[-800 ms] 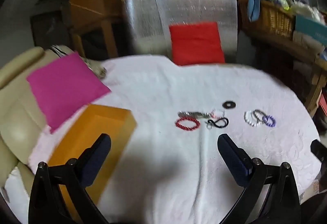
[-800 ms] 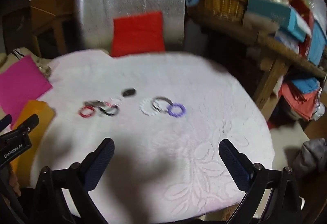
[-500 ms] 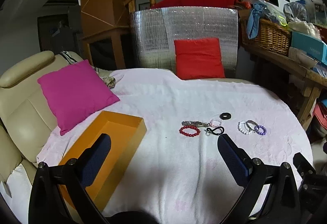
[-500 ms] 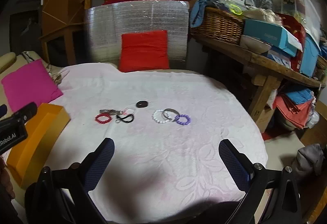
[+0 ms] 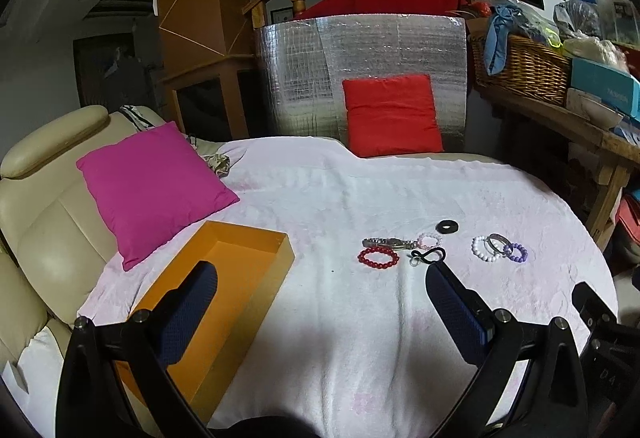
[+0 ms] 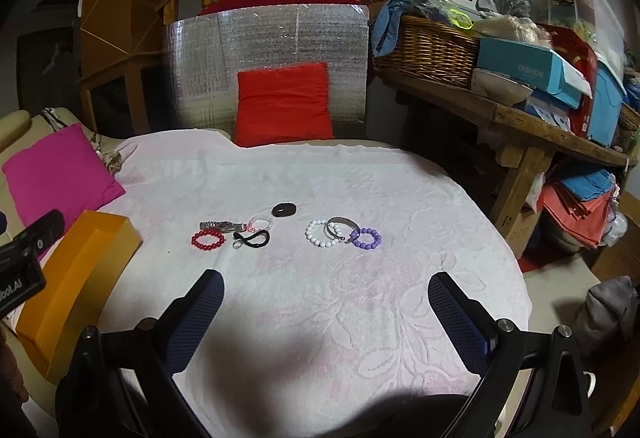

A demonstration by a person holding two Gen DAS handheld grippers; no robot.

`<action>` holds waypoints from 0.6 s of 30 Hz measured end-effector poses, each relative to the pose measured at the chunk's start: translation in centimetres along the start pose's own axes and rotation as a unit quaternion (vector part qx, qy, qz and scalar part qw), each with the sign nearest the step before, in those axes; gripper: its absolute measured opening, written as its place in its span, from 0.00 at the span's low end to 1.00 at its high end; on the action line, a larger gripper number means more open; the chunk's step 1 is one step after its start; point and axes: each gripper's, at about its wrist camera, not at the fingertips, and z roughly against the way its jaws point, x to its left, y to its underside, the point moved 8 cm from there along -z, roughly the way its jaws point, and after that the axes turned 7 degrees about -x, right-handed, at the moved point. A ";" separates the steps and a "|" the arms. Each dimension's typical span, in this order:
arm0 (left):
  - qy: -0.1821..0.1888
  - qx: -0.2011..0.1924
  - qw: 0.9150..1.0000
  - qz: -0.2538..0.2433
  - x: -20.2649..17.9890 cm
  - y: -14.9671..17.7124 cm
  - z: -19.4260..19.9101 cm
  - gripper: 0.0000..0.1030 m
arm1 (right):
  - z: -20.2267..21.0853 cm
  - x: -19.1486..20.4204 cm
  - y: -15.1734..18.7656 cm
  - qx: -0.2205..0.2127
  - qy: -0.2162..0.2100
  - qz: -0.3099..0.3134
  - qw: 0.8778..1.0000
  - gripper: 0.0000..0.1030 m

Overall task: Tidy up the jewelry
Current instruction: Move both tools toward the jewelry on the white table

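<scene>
We hold the left gripper and the right gripper spread wide and empty above the near edge of the white-covered counter. The jewelry lies mid-counter: red bead bracelet, watch, white bracelet, purple bracelet. The orange box sits at the left edge.

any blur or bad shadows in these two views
Left wrist view: sharp, with fisheye bending at the edges and a dark shadow on the white embossed blanket. Right wrist view: jewelry crisp, the silver foil panel slightly soft, a similar shadow near the bottom.
</scene>
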 end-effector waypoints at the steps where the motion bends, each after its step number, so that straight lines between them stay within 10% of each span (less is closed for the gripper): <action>1: -0.001 -0.001 1.000 0.000 0.1 -0.1 0.0 1.00 | 0.0 0.0 -0.1 -0.002 0.000 -0.001 1.000 1.00; 18: -0.006 -0.006 1.000 0.015 1.2 -0.4 0.4 1.00 | -0.3 0.7 -0.7 -0.013 -0.005 0.001 1.000 1.00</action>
